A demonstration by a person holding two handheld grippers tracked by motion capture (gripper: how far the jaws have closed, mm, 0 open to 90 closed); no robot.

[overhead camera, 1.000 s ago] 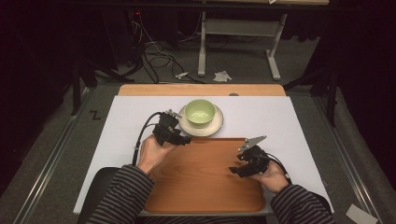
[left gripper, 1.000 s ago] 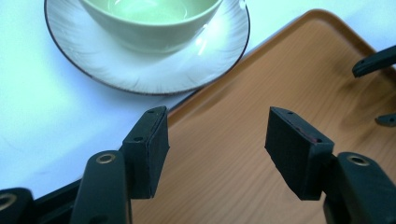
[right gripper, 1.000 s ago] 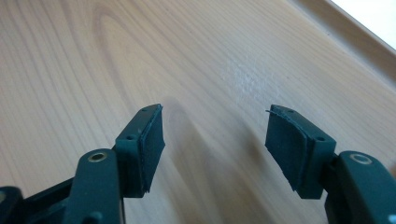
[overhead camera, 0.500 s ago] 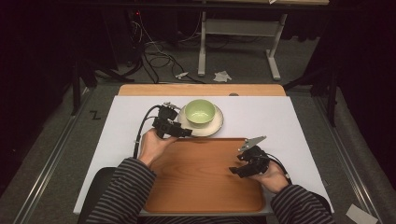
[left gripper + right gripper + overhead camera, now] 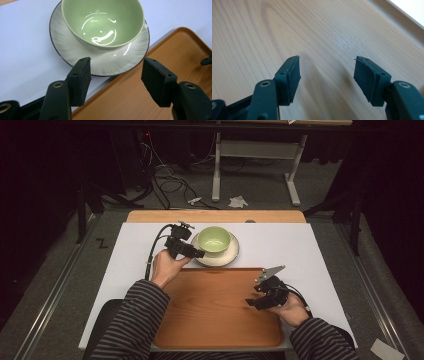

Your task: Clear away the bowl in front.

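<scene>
Green bowl (image 5: 102, 22) on saucer (image 5: 75, 53), not yet lifted onto tray (image 5: 215, 315); left gripper (image 5: 116, 80) jaws apart at saucer rim, right gripper (image 5: 327, 77) jaws apart, idle.

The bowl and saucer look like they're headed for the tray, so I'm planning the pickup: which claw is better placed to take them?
Left. The left claw is open right at the saucer under the bowl; the right claw hangs open over the tray.

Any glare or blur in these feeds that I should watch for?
Left gripper view: ceiling lights glare inside the bowl and on the saucer; jaws near the lens look soft. Right gripper view: a pale sheen on the tray, jaw shadows below. High view: table lit, surroundings dark.
</scene>
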